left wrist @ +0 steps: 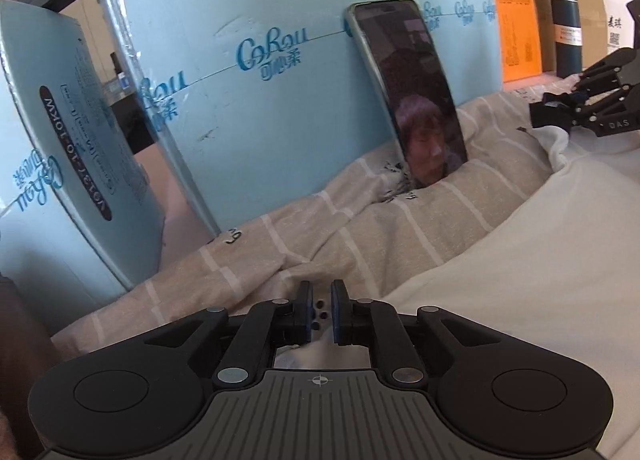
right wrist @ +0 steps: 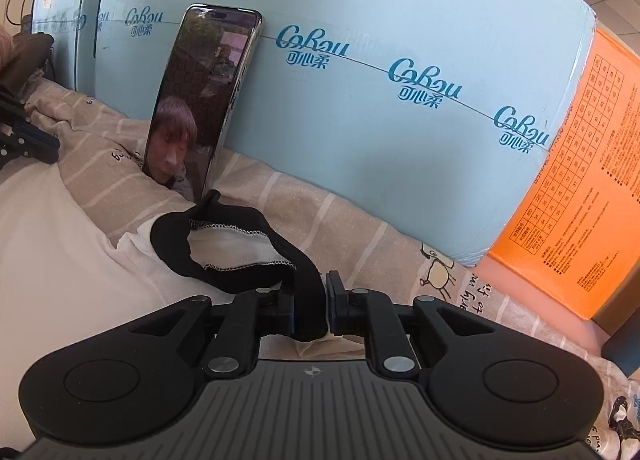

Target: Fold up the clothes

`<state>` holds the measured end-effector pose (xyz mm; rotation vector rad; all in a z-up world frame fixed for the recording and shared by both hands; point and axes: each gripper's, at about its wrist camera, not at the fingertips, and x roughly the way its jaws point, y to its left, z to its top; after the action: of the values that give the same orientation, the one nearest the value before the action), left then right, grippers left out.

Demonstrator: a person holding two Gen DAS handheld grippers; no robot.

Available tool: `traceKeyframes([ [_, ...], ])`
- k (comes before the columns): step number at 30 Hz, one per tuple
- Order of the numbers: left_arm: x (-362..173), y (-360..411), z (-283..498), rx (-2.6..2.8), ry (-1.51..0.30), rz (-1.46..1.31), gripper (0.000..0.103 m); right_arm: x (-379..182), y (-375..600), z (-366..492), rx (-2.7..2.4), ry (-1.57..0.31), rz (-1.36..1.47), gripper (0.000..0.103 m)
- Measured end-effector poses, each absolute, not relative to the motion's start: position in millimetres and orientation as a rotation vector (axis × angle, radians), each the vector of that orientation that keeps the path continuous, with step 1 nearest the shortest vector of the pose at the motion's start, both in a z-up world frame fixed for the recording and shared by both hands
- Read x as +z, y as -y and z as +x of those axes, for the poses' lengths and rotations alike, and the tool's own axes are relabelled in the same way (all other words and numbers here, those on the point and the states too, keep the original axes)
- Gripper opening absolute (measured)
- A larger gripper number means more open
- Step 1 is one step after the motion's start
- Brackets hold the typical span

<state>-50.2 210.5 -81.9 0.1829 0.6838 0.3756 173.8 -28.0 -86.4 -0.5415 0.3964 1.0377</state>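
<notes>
The right tool [right wrist: 310, 300] is clenched on the black collar band of a white cotton garment [right wrist: 60, 240], which trails away to its left toward the nearly closed left tool [left wrist: 320, 308].

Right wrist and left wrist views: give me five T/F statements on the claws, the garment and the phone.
1. The right claw is shut on the black collar of the white garment. True.
2. The phone lies flat on the bedsheet. False: it stands leaning against the blue carton.
3. The left claw grips a black sock. False: no sock is in view; its pads stand nearly shut over pale fabric.
4. An orange box stands beside the blue carton. True.
5. The bedsheet is plain white. False: beige with pale stripes.
</notes>
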Motion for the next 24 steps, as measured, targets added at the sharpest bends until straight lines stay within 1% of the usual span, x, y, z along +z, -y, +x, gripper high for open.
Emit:
traceKeyframes([
  [1, -81, -216, -49, 0.408, -0.686, 0.185, 0.012, -87, 28, 178, 1.026, -0.402, -0.523, 0.025],
  [2, -80, -220, -49, 0.43, -0.688, 0.185, 0.012, -87, 29, 183, 1.006, -0.41, -0.5, 0.033],
  [3, -79, -222, -50, 0.441, -0.68, 0.183, 0.012, -86, 31, 188, 0.98, -0.42, -0.473, 0.036],
  [4, -76, -224, -52, 0.448, -0.668, 0.172, 0.012, -86, 33, 193, 0.954, -0.429, -0.449, 0.038],
  [5, -73, -224, -57, 0.448, -0.654, 0.155, 0.018, -86, 37, 196, 0.927, -0.435, -0.427, 0.041],
  [6, -69, -223, -63, 0.436, -0.633, 0.134, 0.029, -85, 42, 198, 0.904, -0.434, -0.406, 0.048],
  [7, -65, -223, -70, 0.426, -0.615, 0.105, 0.037, -85, 47, 200, 0.886, -0.431, -0.386, 0.05],
  [8, -63, -223, -76, 0.417, -0.603, 0.059, 0.05, -83, 53, 201, 0.871, -0.427, -0.363, 0.051],
  [9, -60, -223, -83, 0.408, -0.59, 0.014, 0.055, -80, 60, 202, 0.863, -0.421, -0.331, 0.052],
  [10, -58, -224, -89, 0.396, -0.583, -0.03, 0.056, -76, 67, 202, 0.859, -0.413, -0.295, 0.054],
  [12, -57, -226, -101, 0.365, -0.588, -0.104, 0.058, -68, 80, 204, 0.856, -0.402, -0.227, 0.063],
  [13, -58, -225, -104, 0.347, -0.59, -0.131, 0.058, -65, 86, 205, 0.856, -0.398, -0.195, 0.065],
  [16, -66, -217, -104, 0.33, -0.619, -0.125, 0.063, -61, 94, 204, 0.857, -0.389, -0.159, 0.066],
  [19, -78, -212, -94, 0.423, -0.678, -0.007, 0.063, -64, 91, 203, 0.86, -0.402, -0.166, 0.067],
  [20, -81, -211, -93, 0.475, -0.685, 0.05, 0.067, -66, 89, 204, 0.863, -0.409, -0.172, 0.067],
  [21, -83, -210, -93, 0.512, -0.673, 0.087, 0.074, -67, 88, 203, 0.865, -0.412, -0.178, 0.067],
  [22, -82, -210, -94, 0.536, -0.672, 0.095, 0.076, -67, 88, 202, 0.868, -0.412, -0.183, 0.067],
  [24, -79, -207, -96, 0.551, -0.652, 0.109, 0.075, -62, 90, 195, 0.868, -0.389, -0.195, 0.067],
])
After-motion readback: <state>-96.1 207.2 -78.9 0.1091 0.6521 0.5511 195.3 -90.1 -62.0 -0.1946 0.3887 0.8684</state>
